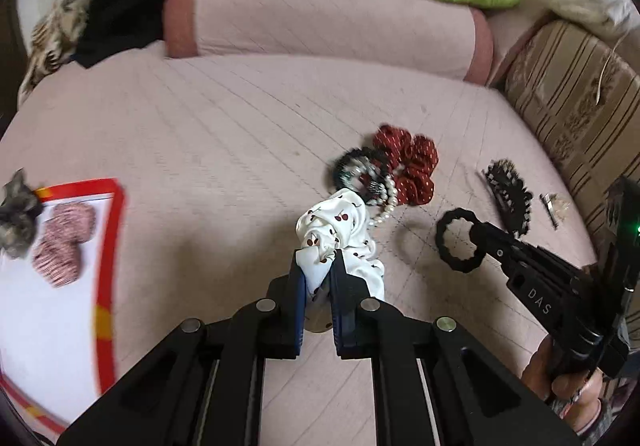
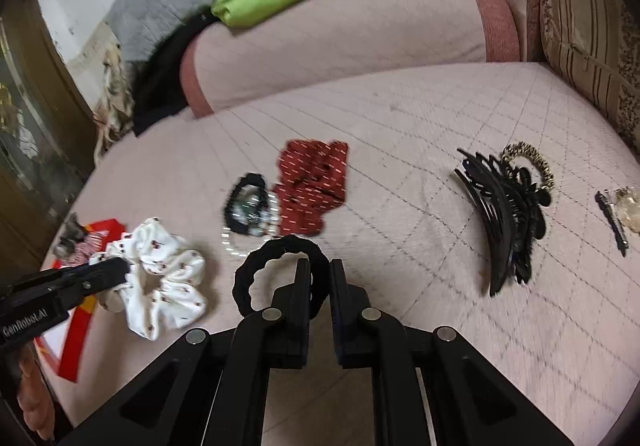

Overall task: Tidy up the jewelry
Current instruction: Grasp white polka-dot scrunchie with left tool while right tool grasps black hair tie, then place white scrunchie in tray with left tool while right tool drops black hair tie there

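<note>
Both tongs angled down over the pink quilted sofa seat (image 1: 240,133), each clamped on a hair tie.

My left tongs (image 1: 318,266) pinch the white cherry-print scrunchie (image 1: 340,221) at its near fold; my right tongs (image 2: 319,270) grip the black hair tie (image 2: 276,246). Red dotted scrunchie (image 2: 312,185) lies just ahead of both; black claw clip (image 2: 504,221) sits to the right.

My left gripper (image 1: 318,266) pinches soft, smooth white cloth, the cherry-print scrunchie (image 1: 340,230); my right gripper (image 2: 319,270) holds a matt black fabric hair tie (image 2: 276,274). The red dotted scrunchie (image 2: 312,185) looks like thin cloth, the claw clip (image 2: 504,221) glossy black plastic, the sofa cover (image 2: 400,117) quilted matt fabric.
</note>
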Demonstrator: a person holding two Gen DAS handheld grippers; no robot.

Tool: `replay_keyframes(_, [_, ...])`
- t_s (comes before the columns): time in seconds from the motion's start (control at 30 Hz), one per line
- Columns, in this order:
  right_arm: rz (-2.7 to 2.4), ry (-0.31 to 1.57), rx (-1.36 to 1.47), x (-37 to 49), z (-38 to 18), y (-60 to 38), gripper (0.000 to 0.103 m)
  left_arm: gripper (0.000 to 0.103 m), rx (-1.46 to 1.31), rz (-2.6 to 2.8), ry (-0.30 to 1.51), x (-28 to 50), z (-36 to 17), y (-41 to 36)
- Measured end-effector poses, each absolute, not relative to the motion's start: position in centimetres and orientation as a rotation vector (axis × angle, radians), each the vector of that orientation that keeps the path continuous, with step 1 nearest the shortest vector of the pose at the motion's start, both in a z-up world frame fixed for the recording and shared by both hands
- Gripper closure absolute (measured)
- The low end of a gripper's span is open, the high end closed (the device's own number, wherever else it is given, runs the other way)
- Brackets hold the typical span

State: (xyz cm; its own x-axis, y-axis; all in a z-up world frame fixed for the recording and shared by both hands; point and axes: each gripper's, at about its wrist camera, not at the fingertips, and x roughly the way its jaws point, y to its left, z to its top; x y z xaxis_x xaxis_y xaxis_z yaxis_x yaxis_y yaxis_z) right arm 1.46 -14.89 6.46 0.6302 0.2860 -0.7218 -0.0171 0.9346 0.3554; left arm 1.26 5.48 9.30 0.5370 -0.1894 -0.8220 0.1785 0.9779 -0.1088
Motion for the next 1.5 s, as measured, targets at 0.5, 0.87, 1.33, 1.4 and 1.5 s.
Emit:
replay_keyframes(0.5, [0.452,0.899,0.282,-1.3,12.4,-1.2,0.093,0.091,-0.104,0.210,0.881,-7.1,12.7,27.3])
replay_keyframes(0.87, [0.691,0.991,0.060,-2.4,11.5,17.0,0.093,0.091,-0.276,0.456,0.988,-8.6,7.0,39.5])
replay_keyframes(1.33, [0.711,0.996,-0.060,-4.7,10.0,20.6,0.053,0.043,-0.347,0.396,0.884,-9.0,7.7,39.4])
replay_keyframes(1.4, [0.696,0.960,-0.056,-5.2,10.8,19.8,0.051,0.042,-0.366,0.377,0.866,-9.3,7.9,39.3])
replay_keyframes(1.5, [0.620,0.929,-0.067,-5.1,11.0,18.6,0.050,0.042,-0.400,0.347,0.834,-9.6,8.2,39.2])
